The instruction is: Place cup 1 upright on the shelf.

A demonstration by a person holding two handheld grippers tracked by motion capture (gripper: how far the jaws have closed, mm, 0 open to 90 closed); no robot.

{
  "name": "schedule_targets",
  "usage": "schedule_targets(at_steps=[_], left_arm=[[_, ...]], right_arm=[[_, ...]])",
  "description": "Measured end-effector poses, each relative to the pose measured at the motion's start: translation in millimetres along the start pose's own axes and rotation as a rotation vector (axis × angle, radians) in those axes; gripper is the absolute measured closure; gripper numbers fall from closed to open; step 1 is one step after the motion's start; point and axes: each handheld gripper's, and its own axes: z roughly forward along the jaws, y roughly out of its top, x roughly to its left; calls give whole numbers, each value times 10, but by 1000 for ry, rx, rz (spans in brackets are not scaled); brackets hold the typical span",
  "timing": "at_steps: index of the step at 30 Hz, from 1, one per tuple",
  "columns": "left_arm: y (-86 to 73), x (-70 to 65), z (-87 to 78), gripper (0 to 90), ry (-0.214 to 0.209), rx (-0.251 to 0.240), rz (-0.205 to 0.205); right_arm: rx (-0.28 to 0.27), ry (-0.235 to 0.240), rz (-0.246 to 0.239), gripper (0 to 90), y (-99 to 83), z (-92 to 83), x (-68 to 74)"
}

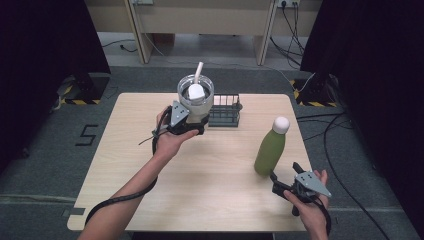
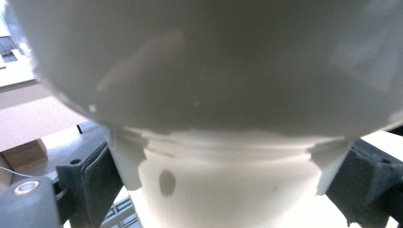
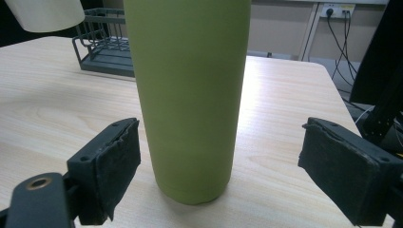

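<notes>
Two risks: left claw (image 1: 192,125) clamping tumbler (image 1: 195,97) low, may tip; right claw (image 1: 285,181) wide, could topple green bottle (image 1: 270,149).

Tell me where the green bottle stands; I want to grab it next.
In the high view the green bottle stands upright near the table's right edge, just ahead of the right gripper.

Grey carpet floor (image 1: 45,165) surrounds a light wooden table (image 1: 210,185), black curtains (image 1: 45,45) flanking.
</notes>
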Motion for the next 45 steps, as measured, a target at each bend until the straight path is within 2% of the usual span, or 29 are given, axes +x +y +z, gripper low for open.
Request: schedule_targets(at_steps=[10, 28, 45], left_arm=[[35, 32, 97, 100, 8, 0, -4], [212, 109, 314, 100, 29, -13, -5], [276, 199, 517, 100, 60, -6, -9]], right_arm=[[-1, 0, 1, 133, -1, 2, 0], [-1, 1, 7, 134, -6, 1, -7], [0, 2, 12, 134, -12, 3, -19]])
